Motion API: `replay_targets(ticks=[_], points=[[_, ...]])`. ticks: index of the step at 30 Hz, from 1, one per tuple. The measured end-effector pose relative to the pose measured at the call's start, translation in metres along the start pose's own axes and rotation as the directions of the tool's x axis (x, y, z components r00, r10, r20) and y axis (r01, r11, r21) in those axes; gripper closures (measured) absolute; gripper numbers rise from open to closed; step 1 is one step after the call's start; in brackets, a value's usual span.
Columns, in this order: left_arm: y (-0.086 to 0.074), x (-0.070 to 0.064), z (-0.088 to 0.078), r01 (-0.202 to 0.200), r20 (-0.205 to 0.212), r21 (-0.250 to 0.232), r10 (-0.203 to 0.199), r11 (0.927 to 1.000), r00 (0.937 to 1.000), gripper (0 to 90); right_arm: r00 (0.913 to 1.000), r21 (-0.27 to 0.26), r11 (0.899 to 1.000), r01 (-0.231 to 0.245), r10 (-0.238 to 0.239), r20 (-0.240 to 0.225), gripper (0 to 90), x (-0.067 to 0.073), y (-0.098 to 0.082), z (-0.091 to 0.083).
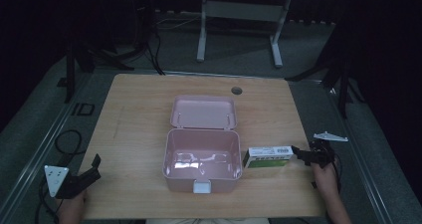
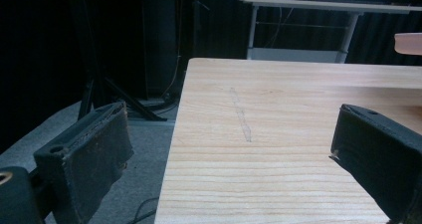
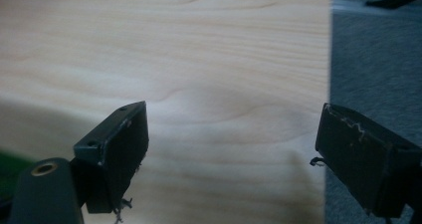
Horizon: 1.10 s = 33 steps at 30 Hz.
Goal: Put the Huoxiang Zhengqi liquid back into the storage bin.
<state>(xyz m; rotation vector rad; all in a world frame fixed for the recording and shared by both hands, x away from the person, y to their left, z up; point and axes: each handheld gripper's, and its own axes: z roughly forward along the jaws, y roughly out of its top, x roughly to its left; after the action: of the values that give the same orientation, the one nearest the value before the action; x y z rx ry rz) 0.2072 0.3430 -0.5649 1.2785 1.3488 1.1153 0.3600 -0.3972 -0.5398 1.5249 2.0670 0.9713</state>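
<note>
A pink box stands open in the middle of the wooden table, its lid laid back behind it; the inside looks empty. A white and green carton lies flat just right of the box. My right gripper sits at the carton's right end, pointing at it, a little apart. In the right gripper view its jaws stand open over bare wood, with a green patch at the left edge. My left gripper rests open at the table's front left edge, with nothing between its jaws.
A round cable hole sits near the table's far edge. The table's left edge drops to grey floor with cables. A white desk frame stands behind the table. A corner of the pink lid shows in the left gripper view.
</note>
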Motion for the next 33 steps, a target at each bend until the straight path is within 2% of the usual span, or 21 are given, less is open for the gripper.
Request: replay_targets(ticks=[1,2,3,4,5,6,9,12,13,16,17,18,20,21,24,25,26,27,28,30,33], points=[[0.000,0.000,0.000,0.001,0.000,0.000,-0.001,1.0000,1.0000,2.6,0.9997,0.036,0.999,0.009,-0.008,-0.022,13.0,0.001,0.003,-0.003],[0.000,0.000,0.000,0.001,0.000,0.000,-0.001,1.0000,1.0000,2.6,0.9997,0.036,0.999,0.009,-0.008,-0.022,13.0,0.001,0.003,-0.003],[0.000,0.000,0.000,0.001,0.002,0.000,-0.001,1.0000,1.0000,2.6,0.9995,0.073,0.997,0.006,-0.004,-0.030,13.0,0.001,0.006,-0.006],[0.000,0.000,0.000,0.001,0.002,0.000,-0.001,1.0000,1.0000,2.6,0.9995,0.073,0.997,0.006,-0.004,-0.030,13.0,0.001,0.006,-0.006],[0.000,0.000,0.000,0.001,0.002,0.001,-0.001,1.0000,1.0000,2.6,0.9992,0.107,0.994,0.028,-0.025,-0.031,13.0,0.001,0.009,-0.008],[0.000,0.000,0.000,0.001,0.002,0.001,-0.001,1.0000,1.0000,2.6,0.9992,0.107,0.994,0.028,-0.025,-0.031,13.0,0.001,0.009,-0.008],[0.000,0.000,0.000,0.000,0.002,0.001,0.000,1.0000,1.0000,2.6,0.9977,0.170,0.984,0.051,-0.042,-0.052,13.1,0.003,0.011,-0.011],[0.000,0.000,0.000,0.001,0.001,0.001,-0.001,1.0000,1.0000,2.6,0.9969,0.196,0.979,0.060,-0.049,-0.061,13.1,0.005,0.011,-0.011],[0.000,0.000,0.000,0.001,0.001,0.001,-0.001,1.0000,1.0000,2.6,0.9955,0.224,0.971,0.081,-0.068,-0.066,13.1,0.007,0.010,-0.011],[0.000,0.000,0.000,0.001,0.001,0.001,-0.001,1.0000,1.0000,2.6,0.9940,0.235,0.968,0.086,-0.067,-0.087,12.9,0.008,0.009,-0.013],[0.000,0.000,0.000,0.000,0.001,0.002,0.000,1.0000,1.0000,2.6,0.9919,0.261,0.960,0.103,-0.079,-0.099,12.7,0.009,0.007,-0.013],[0.000,0.000,0.000,0.000,0.001,0.002,0.000,1.0000,1.0000,2.6,0.9919,0.261,0.960,0.103,-0.079,-0.099,12.7,0.009,0.007,-0.013],[0.000,0.000,0.000,0.000,0.000,0.001,0.000,1.0000,1.0000,2.6,0.9903,0.288,0.951,0.115,-0.088,-0.108,12.4,0.010,0.006,-0.015],[0.000,0.000,0.000,0.000,0.001,0.001,0.000,1.0000,1.0000,2.6,0.9880,0.315,0.940,0.132,-0.100,-0.118,12.4,0.012,0.005,-0.017],[0.000,0.000,0.000,0.001,0.001,0.001,-0.001,1.0000,1.0000,2.6,0.9865,0.326,0.935,0.138,-0.100,-0.130,12.1,0.013,0.004,-0.020],[0.000,0.000,0.000,0.001,0.002,0.002,-0.001,1.0000,1.0000,2.6,0.9838,0.344,0.926,0.154,-0.111,-0.141,11.2,0.014,0.004,-0.022],[0.000,0.000,0.000,0.001,0.002,0.001,-0.001,1.0000,1.0000,2.6,0.9838,0.344,0.926,0.154,-0.111,-0.141,11.2,0.014,0.004,-0.022],[0.000,0.000,0.000,0.001,0.002,0.001,-0.001,1.0000,1.0000,2.6,0.9796,0.365,0.914,0.177,-0.128,-0.155,11.1,0.016,0.004,-0.024],[0.000,0.000,0.000,0.001,0.003,0.002,-0.001,1.0000,1.0000,2.6,0.9796,0.365,0.914,0.177,-0.128,-0.155,11.1,0.016,0.004,-0.024],[0.000,0.000,0.000,0.001,0.004,0.002,-0.001,1.0000,1.0000,2.6,0.9753,0.379,0.905,0.194,-0.135,-0.175,11.0,0.017,0.004,-0.027],[0.000,0.000,0.000,0.001,0.005,0.002,-0.001,1.0000,1.0000,2.6,0.9669,0.403,0.886,0.231,-0.162,-0.197,11.2,0.020,0.006,-0.029]])
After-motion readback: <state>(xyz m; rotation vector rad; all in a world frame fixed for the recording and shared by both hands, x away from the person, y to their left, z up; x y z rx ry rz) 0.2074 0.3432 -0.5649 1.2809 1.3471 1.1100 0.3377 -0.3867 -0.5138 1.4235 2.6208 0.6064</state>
